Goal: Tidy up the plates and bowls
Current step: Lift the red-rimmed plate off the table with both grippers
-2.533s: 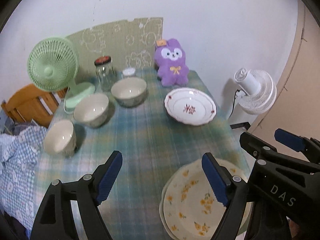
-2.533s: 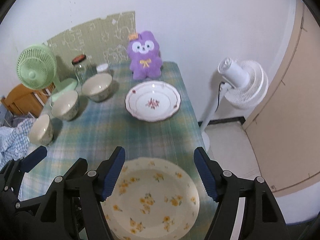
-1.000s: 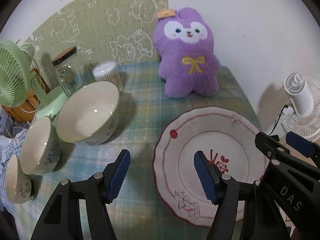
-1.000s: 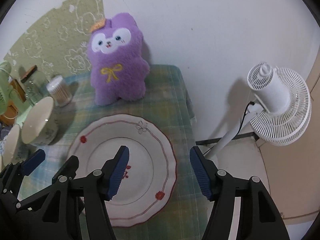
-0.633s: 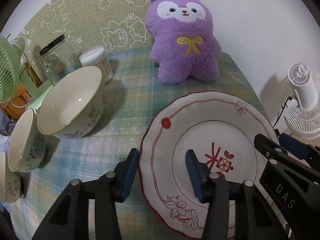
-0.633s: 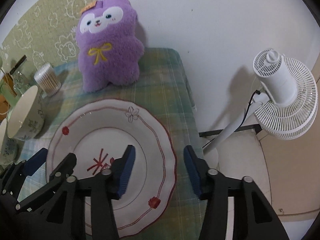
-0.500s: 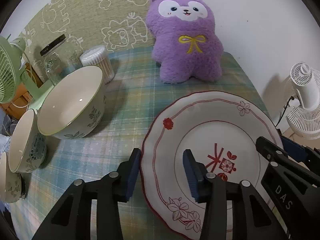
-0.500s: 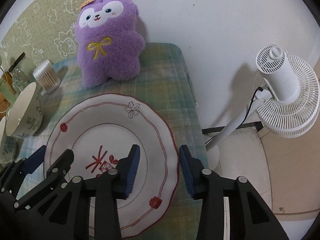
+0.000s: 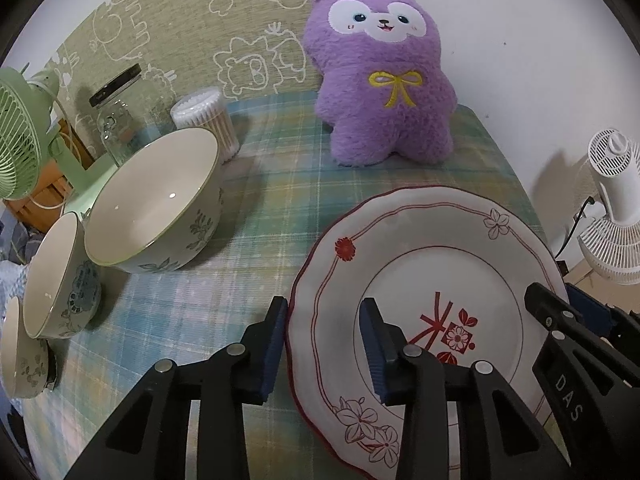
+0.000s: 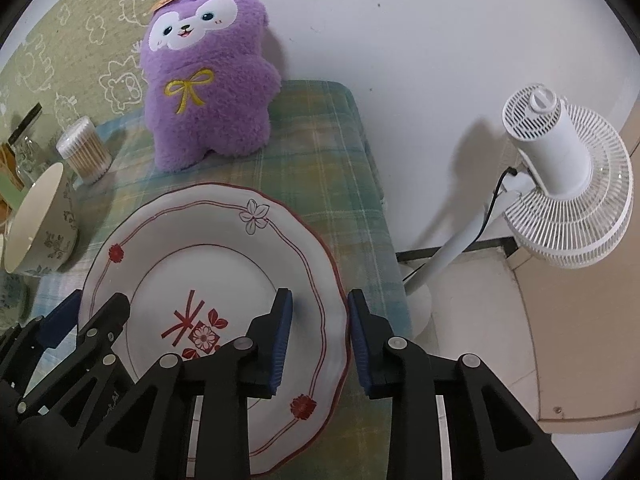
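The red-patterned plate (image 9: 424,276) lies flat on the plaid-covered counter (image 9: 264,200), just in front of the purple plush toy (image 9: 384,80) and to the right of the row of bowls, and you have it pinched from both sides: the left gripper (image 9: 324,344) has its jaws closed on the plate's left rim, one pad outside the scalloped edge and one on the inner face, while the right gripper (image 10: 316,332) is clamped the same way on the right rim. The grips sit opposite each other, which looks like a sound start for a two-handed lift. Raise both hands together and at the same pace, so the plate stays level and neither rim twists out of its pads; glazed ceramic is likely slick, so keep the squeeze steady instead of easing off mid-lift. Clear the counter fully before you travel, since a dragged edge could catch the cloth. Watch the large floral bowl (image 9: 156,204) near your left gripper and the plush toy ahead; carry the plate back toward yourself, away from both. The white pedestal fan (image 10: 560,184) stands off the counter's right edge, so do not swing wide that way.
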Available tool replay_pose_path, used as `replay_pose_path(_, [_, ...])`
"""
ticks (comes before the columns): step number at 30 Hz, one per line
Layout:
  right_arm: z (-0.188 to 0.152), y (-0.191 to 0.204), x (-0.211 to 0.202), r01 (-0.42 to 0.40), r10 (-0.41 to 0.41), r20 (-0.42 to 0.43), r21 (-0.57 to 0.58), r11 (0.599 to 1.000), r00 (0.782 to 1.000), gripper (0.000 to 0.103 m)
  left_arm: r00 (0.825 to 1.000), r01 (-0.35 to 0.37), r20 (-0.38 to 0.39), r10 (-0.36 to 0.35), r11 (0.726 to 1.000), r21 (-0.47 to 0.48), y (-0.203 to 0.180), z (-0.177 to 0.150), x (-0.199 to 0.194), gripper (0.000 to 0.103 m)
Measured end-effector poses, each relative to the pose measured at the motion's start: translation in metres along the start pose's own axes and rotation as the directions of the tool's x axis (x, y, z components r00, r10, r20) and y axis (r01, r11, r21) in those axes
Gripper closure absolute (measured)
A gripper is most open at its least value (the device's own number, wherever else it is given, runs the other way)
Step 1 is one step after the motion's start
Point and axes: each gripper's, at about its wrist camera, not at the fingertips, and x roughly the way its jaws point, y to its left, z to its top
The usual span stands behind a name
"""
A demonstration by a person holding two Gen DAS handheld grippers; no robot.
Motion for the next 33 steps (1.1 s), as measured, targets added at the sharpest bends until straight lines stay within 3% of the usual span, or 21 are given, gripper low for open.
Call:
replay_pose_path(16, [-0.002,0.004,-0.005,0.02,-0.02,0.008,-0.023,1.0,1.0,0.071,0.999,-0.028,0.022,0.028,0.999,0.032,-0.002,-0.004,-0.004,0.069])
replay_pose_path(33, [-0.007,0.014,-0.052,0.029,-0.029,0.041,-0.018,0.999,0.999,0.071,0.998,-0.002,0.055,0.001,1.0,0.02,0.015,-0.012,-0.053,0.069])
